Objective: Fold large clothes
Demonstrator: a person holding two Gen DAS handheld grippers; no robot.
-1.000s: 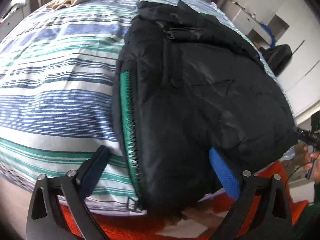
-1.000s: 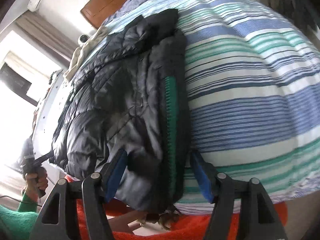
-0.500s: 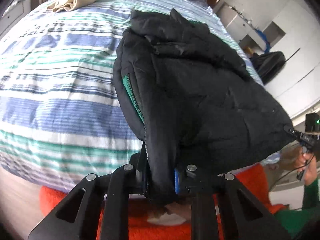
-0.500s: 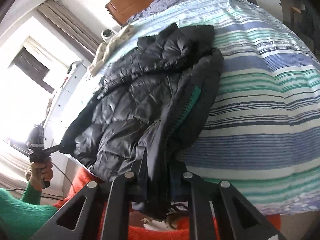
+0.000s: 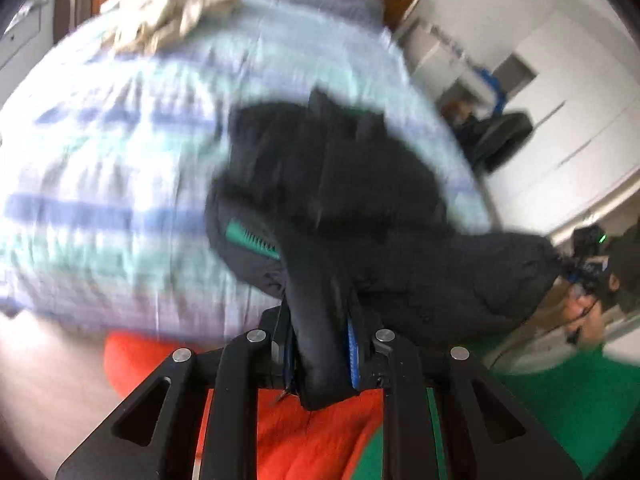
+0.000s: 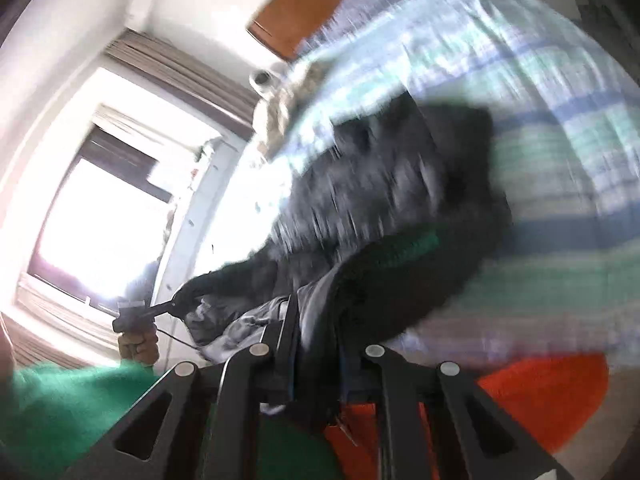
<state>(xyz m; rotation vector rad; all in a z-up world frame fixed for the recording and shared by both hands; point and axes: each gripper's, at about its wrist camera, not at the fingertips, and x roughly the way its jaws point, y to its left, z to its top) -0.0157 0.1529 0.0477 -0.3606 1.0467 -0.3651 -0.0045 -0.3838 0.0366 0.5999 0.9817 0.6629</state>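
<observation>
Both claws, L (image 5: 322, 354) & R (image 6: 316, 376), clamped on black jacket (image 5: 360, 208) hem, above striped bed (image 5: 100, 160) edge.

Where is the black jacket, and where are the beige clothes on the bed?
black jacket (image 5: 360, 184): left wrist view, on its puffy middle.
beige clothes (image 5: 172, 16): left wrist view, middle of the crumpled heap.
</observation>
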